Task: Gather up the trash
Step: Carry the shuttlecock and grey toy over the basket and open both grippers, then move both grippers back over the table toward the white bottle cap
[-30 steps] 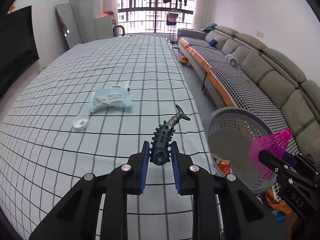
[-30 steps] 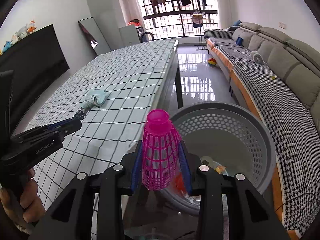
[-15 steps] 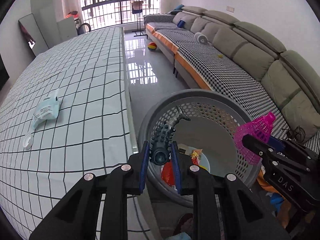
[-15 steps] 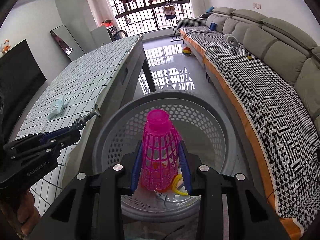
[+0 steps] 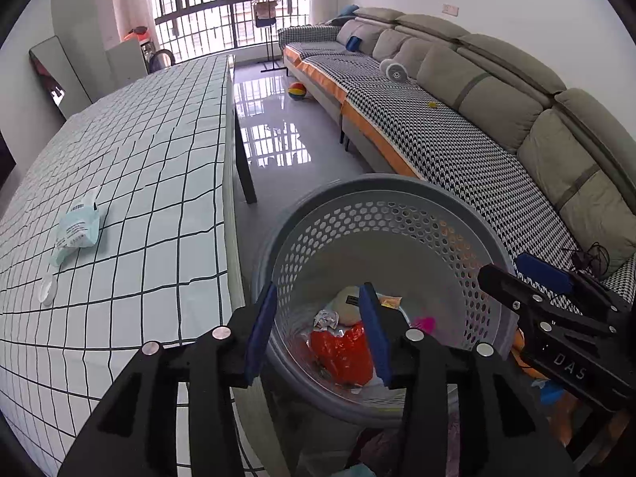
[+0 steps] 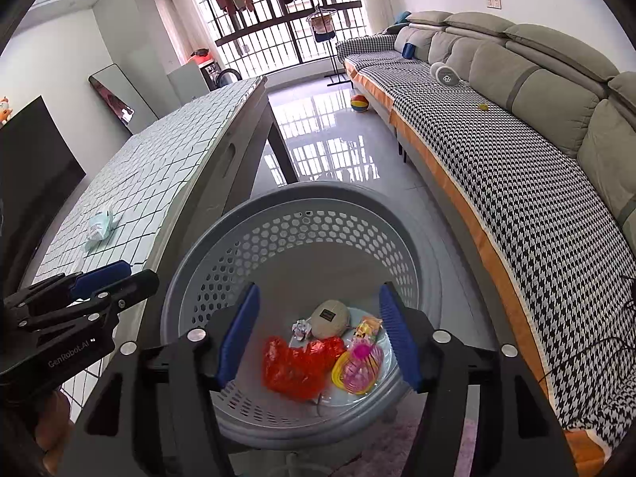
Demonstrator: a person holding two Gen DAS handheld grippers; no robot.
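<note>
A grey perforated basket stands on the floor beside the table. Both grippers hover over it. My left gripper is open and empty. My right gripper is open and empty. In the basket lie a red wrapper, a pink shuttlecock, a beige oval thing and a crumpled foil scrap. On the checked tablecloth lie a pale blue face mask and a small white cap.
A long grey sofa with a houndstooth cover runs along the right wall. A coloured ball lies on the shiny floor. The table's edge and a dark leg are just left of the basket. A black TV is at far left.
Both grippers moved from the table to over the basket and opened. The dark spiky toy left my left gripper, and the pink shuttlecock left my right gripper and now lies in the basket.
</note>
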